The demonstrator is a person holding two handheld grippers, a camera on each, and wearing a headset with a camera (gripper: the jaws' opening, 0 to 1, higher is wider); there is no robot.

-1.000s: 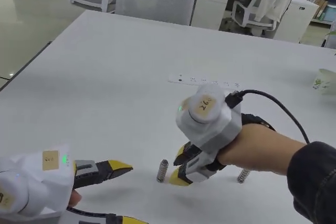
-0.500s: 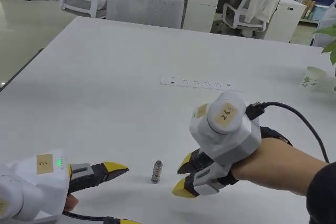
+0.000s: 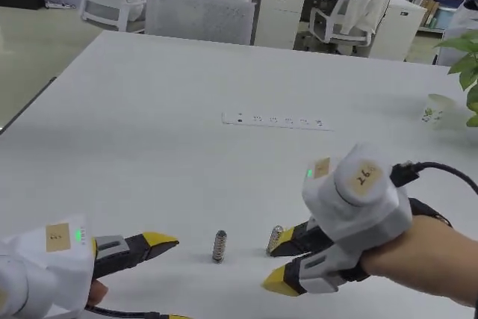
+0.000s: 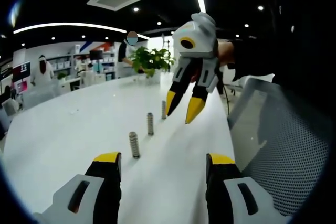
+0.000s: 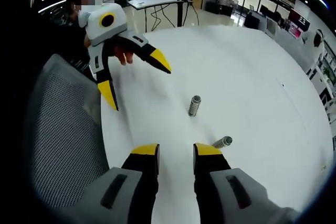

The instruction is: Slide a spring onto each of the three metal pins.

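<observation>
Three short metal springs stand upright in a row on the white table [image 3: 149, 147]. The left gripper view shows the near spring [image 4: 134, 144], the middle spring [image 4: 150, 123] and the far spring [image 4: 164, 109]. In the head view, one spring [image 3: 219, 246] stands alone and a second spring [image 3: 275, 239] sits right by the upper jaw of my right gripper [image 3: 276, 267]. That gripper is open with nothing between its jaws. My left gripper [image 3: 168, 280] is open and empty at the lower left, a short way from the lone spring. The right gripper view has a standing spring [image 5: 195, 105] and a second spring [image 5: 222, 141].
A white power strip [image 3: 272, 119] lies mid-table. A paper cup [image 3: 435, 108] and a plant [image 3: 467, 72] stand at the right edge. Office chairs [image 3: 198, 16] line the far side. A mesh chair [image 5: 63, 140] is close behind the near edge.
My right gripper has drawn back to the right, away from the left spring, and a second spring now shows by its jaws. The left gripper has stayed in place. The camera has shifted.
</observation>
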